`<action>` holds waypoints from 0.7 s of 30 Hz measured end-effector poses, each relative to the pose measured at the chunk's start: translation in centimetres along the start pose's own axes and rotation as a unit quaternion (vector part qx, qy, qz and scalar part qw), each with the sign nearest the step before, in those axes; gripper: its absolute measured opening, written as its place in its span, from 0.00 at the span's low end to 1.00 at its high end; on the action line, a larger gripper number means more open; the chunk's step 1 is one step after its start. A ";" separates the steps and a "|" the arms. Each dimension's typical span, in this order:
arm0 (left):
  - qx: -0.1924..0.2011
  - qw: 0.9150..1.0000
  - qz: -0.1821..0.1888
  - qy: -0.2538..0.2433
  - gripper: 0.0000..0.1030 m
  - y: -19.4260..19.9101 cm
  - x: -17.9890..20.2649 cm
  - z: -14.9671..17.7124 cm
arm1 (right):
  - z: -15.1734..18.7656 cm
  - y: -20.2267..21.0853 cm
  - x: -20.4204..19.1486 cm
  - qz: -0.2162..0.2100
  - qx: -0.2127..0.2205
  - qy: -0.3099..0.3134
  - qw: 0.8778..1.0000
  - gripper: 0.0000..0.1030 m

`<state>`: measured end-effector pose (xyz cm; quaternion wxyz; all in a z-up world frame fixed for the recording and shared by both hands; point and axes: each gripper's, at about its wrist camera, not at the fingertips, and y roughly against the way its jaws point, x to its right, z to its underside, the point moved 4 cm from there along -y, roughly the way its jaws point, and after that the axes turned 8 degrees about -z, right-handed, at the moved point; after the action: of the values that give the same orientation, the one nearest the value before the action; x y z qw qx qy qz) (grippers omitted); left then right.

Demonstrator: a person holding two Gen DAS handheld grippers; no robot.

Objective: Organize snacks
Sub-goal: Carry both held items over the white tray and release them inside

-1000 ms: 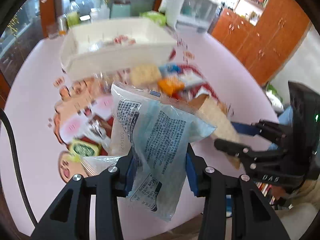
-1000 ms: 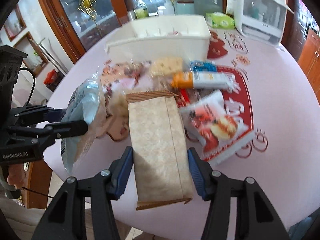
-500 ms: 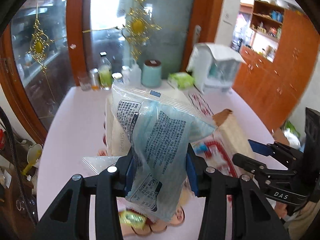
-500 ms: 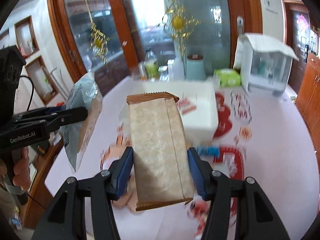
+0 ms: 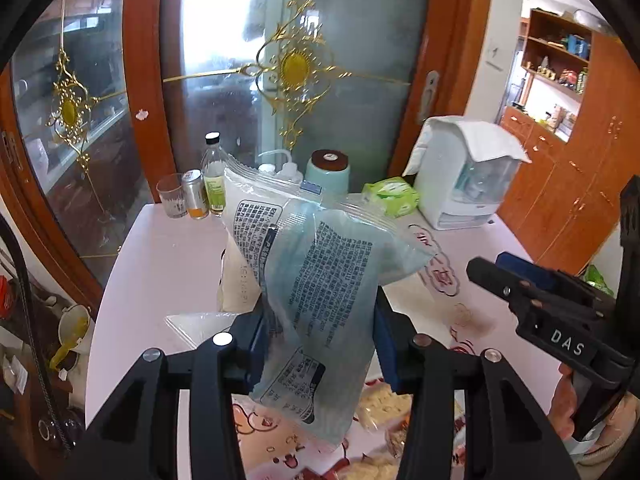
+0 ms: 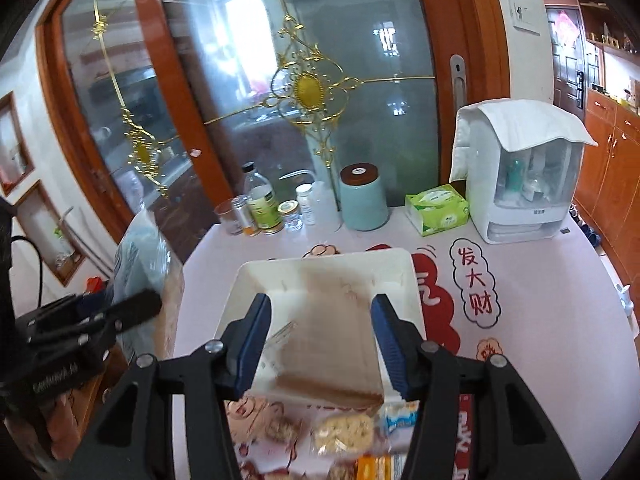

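The right gripper (image 5: 516, 280), seen from the left wrist, carries white letters "DAS" on its black body. The tablecloth (image 6: 540, 280) shows red Chinese characters "发大财" inside a cloud outline. The left gripper (image 6: 120, 312), seen from the right wrist, bears a pale, blurred word that cannot be made out. The bag (image 5: 320, 296) has blocks of dense black small print, too fine to read.

The snack bag (image 5: 320, 300) is glossy, crinkled translucent plastic film with printed text. The brown packet (image 6: 332, 332), motion-blurred, looks like matt paper. The bin (image 6: 404, 268) is smooth white plastic. Matt black plastic fingers (image 5: 224, 364) carry blue rubbery pads (image 6: 252, 344). At 12 o'clock stand varnished wood door frames (image 6: 472, 40) with frosted glass.
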<state>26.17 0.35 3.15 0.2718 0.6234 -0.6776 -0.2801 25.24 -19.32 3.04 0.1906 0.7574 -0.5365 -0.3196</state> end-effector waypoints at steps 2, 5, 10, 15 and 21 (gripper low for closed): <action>-0.013 1.000 -0.010 0.002 0.51 -1.6 -0.1 -0.3 | -0.5 -1.3 0.3 0.012 -0.008 -0.002 1.000 0.51; -0.020 0.999 -0.031 0.004 0.84 -3.5 -0.6 -0.4 | -1.0 -2.8 1.0 0.018 -0.018 -0.019 0.999 0.52; -0.019 0.998 -0.052 0.011 0.91 -4.4 -1.3 -0.1 | -0.2 -3.3 1.2 0.015 -0.030 -0.021 0.999 0.58; -0.031 0.997 -0.057 0.035 0.91 -4.1 -2.2 0.6 | 0.7 -2.3 0.9 0.019 -0.037 -0.006 0.999 0.60; -0.027 0.996 -0.067 0.044 0.91 -2.1 -2.5 1.8 | 1.5 -0.3 0.3 0.009 -0.042 0.004 0.999 0.60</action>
<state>26.52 2.81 0.30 0.2986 0.6714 -0.6142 -0.2878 24.44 -19.46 1.68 0.2271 0.7450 -0.5289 -0.3371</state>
